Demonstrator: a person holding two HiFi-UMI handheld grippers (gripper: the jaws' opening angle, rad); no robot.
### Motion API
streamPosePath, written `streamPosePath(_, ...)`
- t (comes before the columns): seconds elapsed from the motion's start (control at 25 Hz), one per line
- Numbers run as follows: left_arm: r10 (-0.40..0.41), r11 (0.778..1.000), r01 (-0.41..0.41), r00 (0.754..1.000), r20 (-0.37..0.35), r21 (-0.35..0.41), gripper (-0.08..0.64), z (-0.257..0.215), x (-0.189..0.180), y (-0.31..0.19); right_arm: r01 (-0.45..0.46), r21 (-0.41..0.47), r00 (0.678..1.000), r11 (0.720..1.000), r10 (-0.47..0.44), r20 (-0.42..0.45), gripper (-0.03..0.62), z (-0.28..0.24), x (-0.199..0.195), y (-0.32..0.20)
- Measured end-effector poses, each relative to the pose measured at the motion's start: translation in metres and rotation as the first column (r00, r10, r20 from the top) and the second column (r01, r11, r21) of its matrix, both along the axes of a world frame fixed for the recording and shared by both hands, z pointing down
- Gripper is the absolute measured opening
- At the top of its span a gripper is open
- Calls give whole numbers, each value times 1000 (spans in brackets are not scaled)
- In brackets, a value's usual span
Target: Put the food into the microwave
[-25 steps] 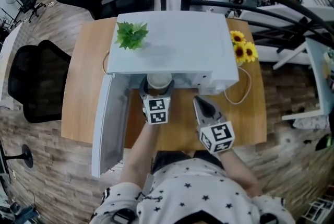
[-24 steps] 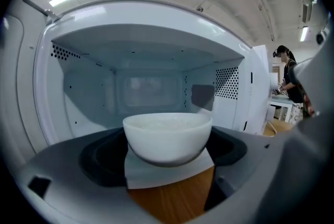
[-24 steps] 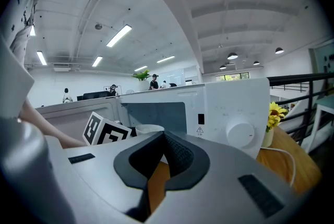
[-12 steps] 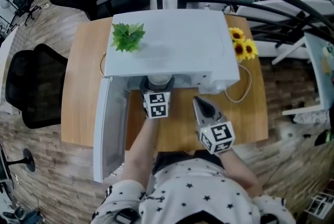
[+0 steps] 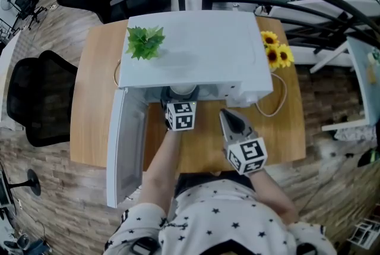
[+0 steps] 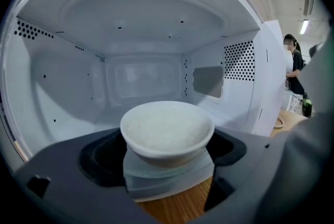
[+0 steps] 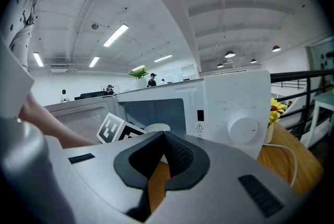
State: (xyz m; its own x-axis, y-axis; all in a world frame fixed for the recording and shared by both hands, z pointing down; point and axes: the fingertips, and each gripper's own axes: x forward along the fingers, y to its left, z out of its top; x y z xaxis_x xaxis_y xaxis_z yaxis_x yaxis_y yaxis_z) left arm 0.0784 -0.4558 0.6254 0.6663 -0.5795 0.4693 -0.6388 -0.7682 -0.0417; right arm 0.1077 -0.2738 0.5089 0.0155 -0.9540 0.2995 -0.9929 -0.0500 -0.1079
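Moved: left claw [image 5: 180,99] sits further forward than a second ago, its marker cube now close under the microwave's front edge; right claw unchanged.
Left claw: I am pinching the bowl of food [image 6: 167,129], one jaw on either side of its lower wall.
Bowl of food: between my jaws, upright, white filling near the rim, at the mouth of the cavity.
Microwave [image 5: 196,52]: straight ahead of me, cavity wide around the bowl; its door [image 5: 124,147] swung open to my left.
Right claw [image 7: 163,139]: jaws pressed together on nothing, off to my right, above the table [image 5: 95,99], short of the control panel.
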Motion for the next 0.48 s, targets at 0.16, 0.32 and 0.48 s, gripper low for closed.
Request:
streamPosePath(0.16,-11,1000,11,1000,3,8,448,2,0,-4,10,2,1000,1000,-10,0,3,0,-1,-1)
streamPosePath(0.32,-18,1000,18,1000,0,7,448,-2,-1,-4,6,14,1000,1000,-6,-1,3,-3,0,0)
streamPosePath(0.48,-21,1000,20,1000,-21,-12,449,-7,-2,-2,4,18,1000,1000,-4,4,3,-4,1,2)
